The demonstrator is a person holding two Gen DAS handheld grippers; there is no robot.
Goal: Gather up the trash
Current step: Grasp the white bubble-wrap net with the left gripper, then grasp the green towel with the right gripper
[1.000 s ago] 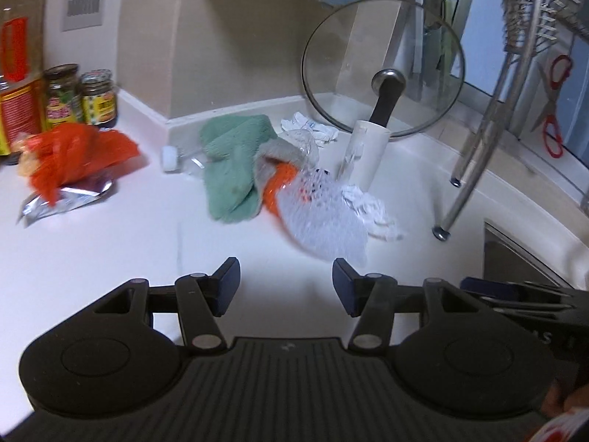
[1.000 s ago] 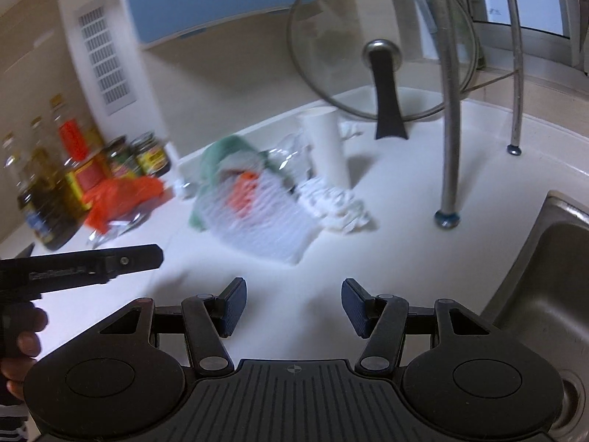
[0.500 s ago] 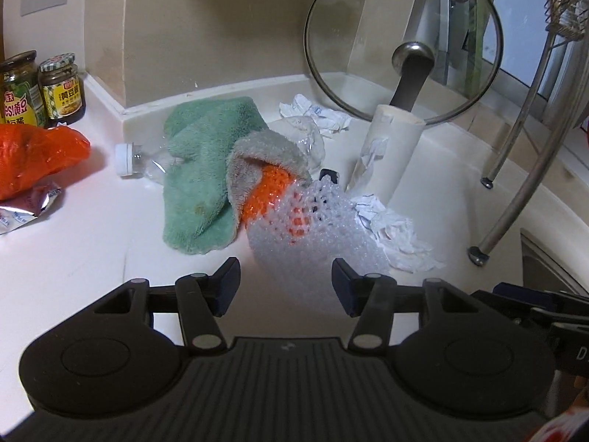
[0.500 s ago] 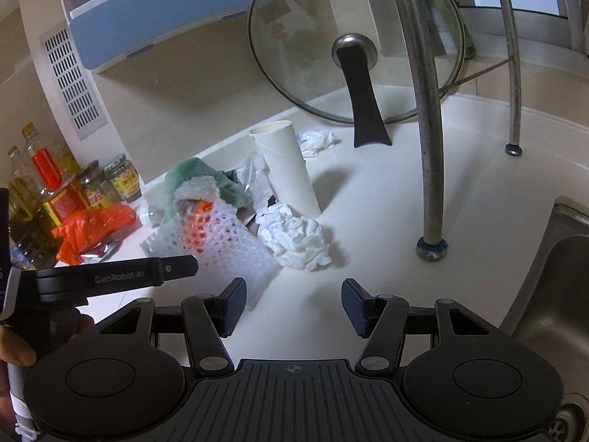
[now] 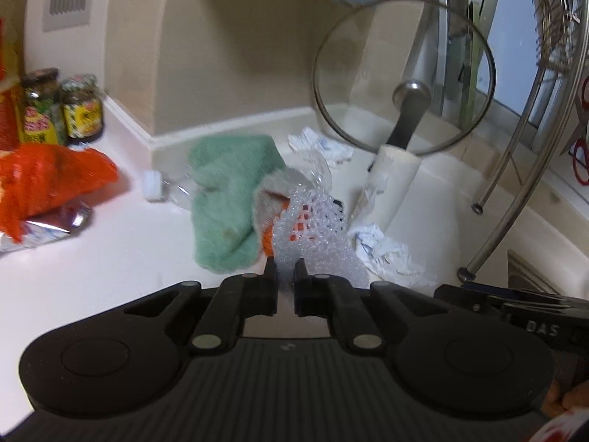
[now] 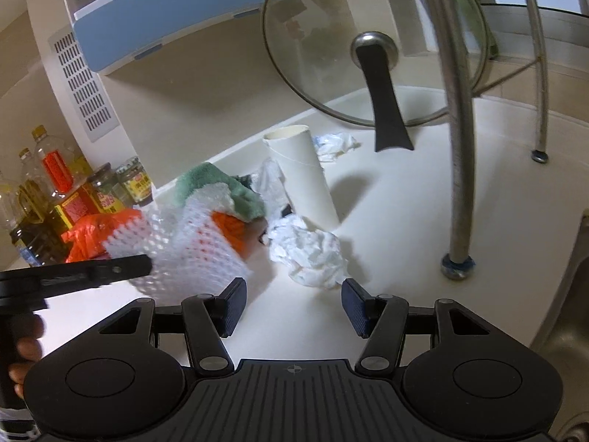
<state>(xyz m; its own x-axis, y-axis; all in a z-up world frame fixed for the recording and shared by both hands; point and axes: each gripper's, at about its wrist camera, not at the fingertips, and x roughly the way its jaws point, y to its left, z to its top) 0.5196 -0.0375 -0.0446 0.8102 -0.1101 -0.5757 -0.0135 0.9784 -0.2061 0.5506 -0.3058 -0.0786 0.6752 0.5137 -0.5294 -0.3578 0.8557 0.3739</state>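
My left gripper (image 5: 285, 270) is shut on the near edge of a white foam fruit net (image 5: 316, 235), which is lifted off the counter in the right wrist view (image 6: 191, 254). An orange thing (image 6: 230, 230) shows through the net. A crumpled white tissue (image 6: 307, 252) lies just ahead of my right gripper (image 6: 292, 304), which is open and empty. A cardboard tube (image 6: 302, 176) stands behind the tissue. More crumpled paper (image 5: 322, 145) lies by the wall. A clear plastic bottle (image 5: 162, 186) lies partly under a green cloth (image 5: 228, 199).
An orange bag (image 5: 44, 184) on a foil packet lies at the left beside sauce jars (image 5: 62, 110) and oil bottles (image 6: 40, 199). A glass pan lid (image 6: 371, 48) leans on the wall. Steel rack legs (image 6: 456, 147) stand at the right, with the sink (image 6: 567, 331) beyond.
My left gripper has closed on the foam net and lifted it up and back. My right gripper has moved closer to the crumpled tissue and stays open.
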